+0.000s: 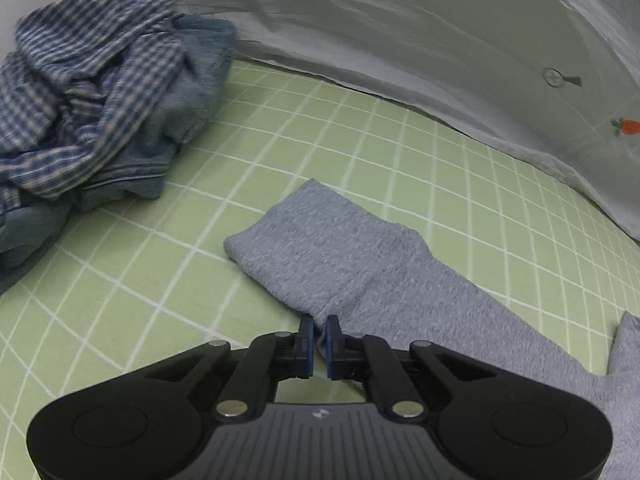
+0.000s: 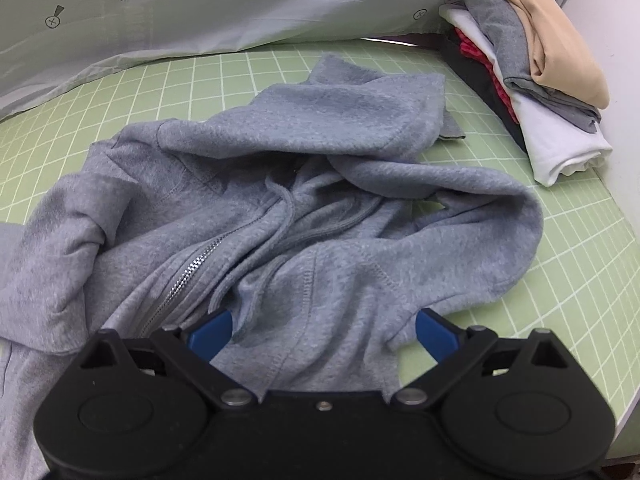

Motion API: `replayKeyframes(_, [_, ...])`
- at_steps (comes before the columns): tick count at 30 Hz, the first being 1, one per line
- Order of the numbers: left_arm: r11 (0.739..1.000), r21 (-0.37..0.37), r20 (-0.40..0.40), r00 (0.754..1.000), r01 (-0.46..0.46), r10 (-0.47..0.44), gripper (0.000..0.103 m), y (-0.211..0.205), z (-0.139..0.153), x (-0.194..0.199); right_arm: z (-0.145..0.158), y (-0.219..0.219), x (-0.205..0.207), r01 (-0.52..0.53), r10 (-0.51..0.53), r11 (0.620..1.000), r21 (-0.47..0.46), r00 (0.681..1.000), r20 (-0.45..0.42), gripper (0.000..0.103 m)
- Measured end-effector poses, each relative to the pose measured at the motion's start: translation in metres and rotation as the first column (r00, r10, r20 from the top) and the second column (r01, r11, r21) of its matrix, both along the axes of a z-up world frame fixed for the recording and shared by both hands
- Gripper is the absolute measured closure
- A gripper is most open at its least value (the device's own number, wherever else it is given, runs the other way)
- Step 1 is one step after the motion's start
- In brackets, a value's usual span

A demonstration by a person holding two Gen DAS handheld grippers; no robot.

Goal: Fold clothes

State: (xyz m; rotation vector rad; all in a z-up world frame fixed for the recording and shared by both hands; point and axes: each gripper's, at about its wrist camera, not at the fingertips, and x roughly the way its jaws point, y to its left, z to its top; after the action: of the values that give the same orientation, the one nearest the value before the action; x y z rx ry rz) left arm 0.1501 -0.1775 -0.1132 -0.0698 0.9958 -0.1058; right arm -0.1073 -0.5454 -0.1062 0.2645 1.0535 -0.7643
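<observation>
A grey zip hoodie [image 2: 280, 184] lies crumpled on the green grid sheet [image 2: 580, 264], hood and drawstrings facing me. My right gripper [image 2: 324, 330] is open, its blue pads either side of the hoodie's chest fabric, low over it. In the left wrist view the hoodie's sleeve [image 1: 340, 248] stretches out flat, cuff pointing away. My left gripper [image 1: 319, 326] is shut on the sleeve's edge near the cuff seam.
A heap of blue checked and denim clothes [image 1: 92, 92] lies at the left. A stack of folded clothes [image 2: 536, 76] sits at the back right near the bed's edge. A white carrot-print pillow [image 2: 200, 8] runs along the back.
</observation>
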Motion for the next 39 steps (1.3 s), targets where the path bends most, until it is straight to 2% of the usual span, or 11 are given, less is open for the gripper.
replayKeyframes(3, [0.991,0.031,0.002,0.992,-0.128,0.128,0.096,0.047,0.003,0.003,0.001,0.003,-0.001,-0.007,0.007,1.000,0.001,1.000,0.001,0.004])
replayKeyframes(7, [0.956,0.070,0.005,0.959,-0.284,0.284,0.097,0.110,0.007,0.001,0.002,0.008,-0.002,-0.027,0.027,1.000,0.001,1.000,0.003,0.004])
replayKeyframes(13, [0.919,0.026,-0.018,0.919,-0.393,0.394,0.093,0.148,0.010,-0.016,0.009,0.017,-0.015,-0.022,0.022,1.000,0.017,0.999,0.029,0.004])
replayKeyframes(16, [0.933,0.039,-0.037,0.932,-0.359,0.360,0.083,0.134,0.016,-0.027,0.016,0.019,-0.028,-0.015,0.014,1.000,0.017,0.998,0.057,0.004])
replayKeyframes(18, [0.951,-0.010,-0.048,0.950,-0.310,0.309,0.051,0.120,0.023,-0.042,0.022,0.019,-0.040,-0.004,0.002,1.000,0.015,0.997,0.078,0.004])
replayKeyframes(20, [0.967,-0.050,-0.051,0.967,-0.251,0.249,0.037,0.103,0.030,-0.058,0.029,0.014,-0.054,0.025,-0.026,1.000,0.012,0.995,0.097,0.004])
replayKeyframes(23, [0.993,-0.046,-0.035,0.993,-0.111,0.110,0.025,0.063,0.044,-0.083,0.035,0.002,-0.076,0.081,-0.080,0.997,0.000,0.989,0.121,0.004])
replayKeyframes(28, [0.998,-0.039,-0.048,0.997,0.057,-0.059,0.021,-0.009,0.055,-0.112,0.041,-0.026,-0.096,0.083,-0.071,0.989,-0.119,0.992,0.102,0.004])
replayKeyframes(32, [0.992,-0.041,-0.071,0.990,0.120,-0.122,0.021,-0.056,0.058,-0.117,0.045,-0.055,-0.097,0.073,-0.054,0.979,-0.188,0.993,0.106,0.004])
replayKeyframes(35, [0.986,-0.029,-0.083,0.983,0.164,-0.166,0.020,-0.089,0.058,-0.119,0.048,-0.077,-0.089,0.060,-0.036,0.979,-0.196,0.991,0.127,0.004])
replayKeyframes(39, [0.978,-0.003,-0.100,0.973,0.210,-0.209,0.018,-0.130,0.048,-0.117,0.036,-0.093,-0.061,-0.035,0.053,0.971,-0.236,0.996,0.071,0.004])
